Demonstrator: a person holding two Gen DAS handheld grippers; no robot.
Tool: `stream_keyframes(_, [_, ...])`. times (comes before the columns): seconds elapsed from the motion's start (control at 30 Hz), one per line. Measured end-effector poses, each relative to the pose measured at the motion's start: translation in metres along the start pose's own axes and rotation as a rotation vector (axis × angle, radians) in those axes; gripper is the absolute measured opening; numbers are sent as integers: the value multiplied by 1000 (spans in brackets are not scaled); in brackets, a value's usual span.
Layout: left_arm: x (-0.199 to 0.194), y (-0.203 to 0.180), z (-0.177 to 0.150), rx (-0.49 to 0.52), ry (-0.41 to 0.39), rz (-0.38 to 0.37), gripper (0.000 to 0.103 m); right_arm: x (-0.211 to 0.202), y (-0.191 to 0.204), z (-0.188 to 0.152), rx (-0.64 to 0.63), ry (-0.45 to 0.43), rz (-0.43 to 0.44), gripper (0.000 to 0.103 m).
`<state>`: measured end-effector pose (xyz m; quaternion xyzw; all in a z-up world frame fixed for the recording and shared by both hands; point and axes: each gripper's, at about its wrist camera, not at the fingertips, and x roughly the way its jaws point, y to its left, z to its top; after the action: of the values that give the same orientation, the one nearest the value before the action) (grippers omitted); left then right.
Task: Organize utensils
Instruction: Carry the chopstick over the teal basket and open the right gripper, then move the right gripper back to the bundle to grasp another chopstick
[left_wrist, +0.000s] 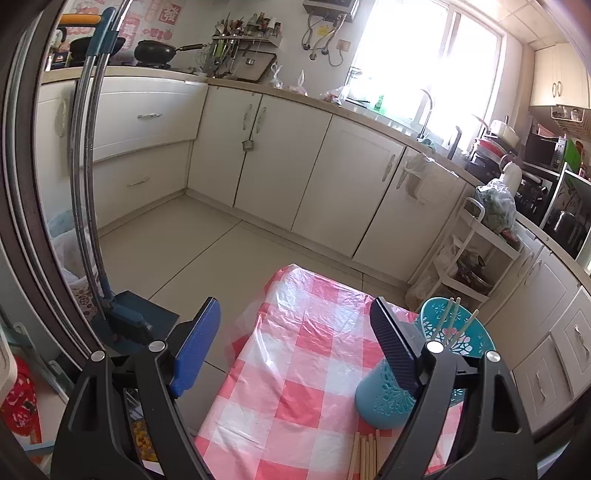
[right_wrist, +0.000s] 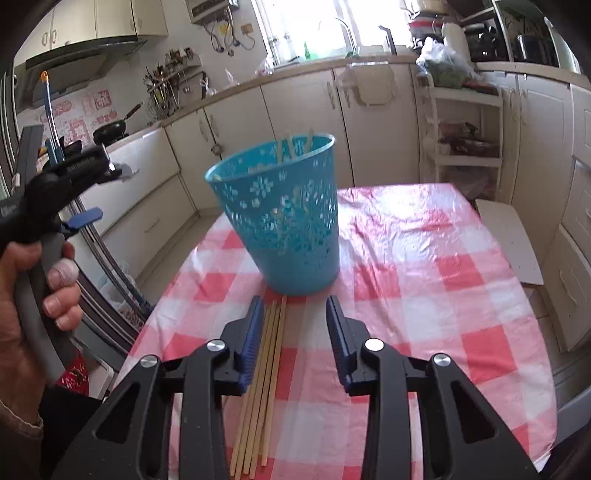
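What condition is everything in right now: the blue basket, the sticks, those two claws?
Perforated blue plastic basket: upright on the checked cloth, a few chopsticks standing inside.
Bundle of wooden chopsticks: lying flat on the cloth, just in front of the basket.
Pink and white checked plastic tablecloth: spread over the table, wrinkled.
Right claw: open, empty, its left finger beside the bundle.
Left claw: wide open, empty, beside the basket.

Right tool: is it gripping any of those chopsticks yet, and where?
No. The right tool is open and empty; the loose chopsticks lie on the tablecloth between its fingers, beside the left one. The left tool holds nothing either.
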<state>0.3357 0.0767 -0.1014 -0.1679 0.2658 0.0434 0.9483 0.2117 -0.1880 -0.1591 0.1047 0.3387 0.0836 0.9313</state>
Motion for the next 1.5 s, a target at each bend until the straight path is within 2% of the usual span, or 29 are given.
stream_keyframes(0.13, [-2, 6, 1, -9, 0, 5, 79, 29, -1, -12, -1, 111, 5, 24])
stream_keyframes(0.27, [-1, 8, 2, -16, 5, 1, 80, 54, 1, -20, -9, 174, 8, 21])
stream_keyframes(0.67, [0, 4, 1, 2, 15, -5, 80, 99, 17, -17, -81, 243, -22, 15])
stream_keyframes(0.73, [1, 4, 0, 5, 18, -4, 80, 99, 16, -17, -83, 243, -27, 15])
stream_keyframes(0.87, [3, 1, -2, 16, 24, -3, 80, 99, 19, -19, -110, 243, -57, 6])
stream_keyframes(1.03, [5, 1, -8, 46, 43, 10, 80, 88, 9, -25, -73, 238, -88, 6])
stream_keyframes(1.13, [10, 0, -18, 85, 90, 23, 80, 73, -5, -32, -16, 233, -111, 6])
stream_keyframes(1.23, [20, -10, -41, 175, 188, 26, 80, 55, -18, -42, 30, 229, -128, 6])
stream_keyframes(1.33, [24, -25, -71, 265, 263, 21, 80, 42, -29, -48, 61, 238, -105, 6])
stream_keyframes(1.4, [22, -37, -93, 323, 304, 8, 80, 37, -35, -50, 66, 235, -85, 14])
stream_keyframes(1.5, [21, -50, -120, 392, 353, 0, 80, 34, -40, -49, 70, 225, -72, 15])
